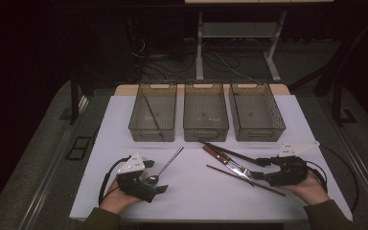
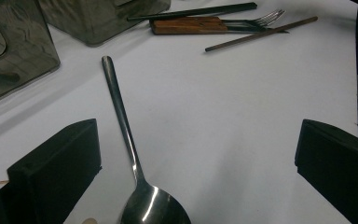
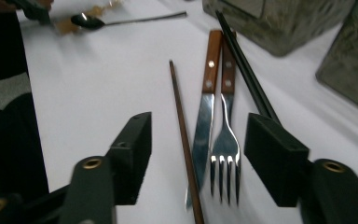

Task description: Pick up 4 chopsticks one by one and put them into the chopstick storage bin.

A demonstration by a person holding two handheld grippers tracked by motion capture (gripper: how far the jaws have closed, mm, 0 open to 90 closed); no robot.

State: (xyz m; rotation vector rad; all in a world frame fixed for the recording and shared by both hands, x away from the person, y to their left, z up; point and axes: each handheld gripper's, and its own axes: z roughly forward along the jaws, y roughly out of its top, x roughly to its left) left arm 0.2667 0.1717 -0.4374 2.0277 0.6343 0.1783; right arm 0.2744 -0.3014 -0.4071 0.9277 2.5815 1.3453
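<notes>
A metal spoon lies at the left of the white table, its bowl between the wide-apart jaws of my left gripper, which stands open. In the left gripper view the spoon runs up from the open gripper. At the right lie a wood-handled knife, a matching fork, a brown chopstick and a black chopstick. My right gripper is open; the knife blade, fork tines and brown chopstick lie between its jaws, untouched by the pads. In the high view it sits at the knife's tip.
Three translucent grey bins stand in a row at the back: left, middle, right. A thin stick lies inside the left bin. The table's front edge runs just behind both hands.
</notes>
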